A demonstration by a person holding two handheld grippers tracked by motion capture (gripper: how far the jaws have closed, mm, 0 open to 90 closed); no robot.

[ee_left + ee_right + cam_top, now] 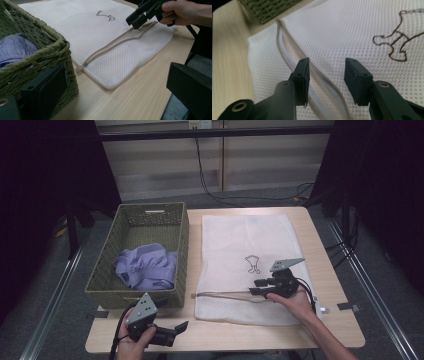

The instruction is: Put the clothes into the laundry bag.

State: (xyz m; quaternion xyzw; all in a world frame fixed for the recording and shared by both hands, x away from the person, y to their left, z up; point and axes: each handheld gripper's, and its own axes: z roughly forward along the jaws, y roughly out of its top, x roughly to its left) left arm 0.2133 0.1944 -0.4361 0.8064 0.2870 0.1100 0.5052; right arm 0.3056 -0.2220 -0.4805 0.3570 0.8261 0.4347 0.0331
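**Right tool hovers over the mesh bag's zipper, jaws apart**

The near end of the wicker basket (137,251) hides part of the left tool (181,326) in the high view, and the person's forearms are cut off at the bottom edge. In the left gripper view the basket is cropped at the left, so the purple garment (15,48) shows as a corner of cloth. The zipper pull cannot be made out with certainty; a small tab sits at the zipper's end (79,69) near the basket. Whether the right tool's pads touch the mesh is hard to tell.

Counted: one counter (330,285), one basket, one purple garment (147,266), one white mesh bag (240,240) with one brown embroidered figure (252,264), one zipper (225,294), two tools.

The basket stands at the left of the counter and holds the crumpled purple garment. The mesh bag lies flat just right of the basket, its zipper running across the near end.

The right tool (256,287) is above the zipper's right part; its jaws stand apart, one on each side of the zipper line (322,75), clamped on nothing. The left tool rests low at the near left counter edge, jaws wide apart, holding nothing.
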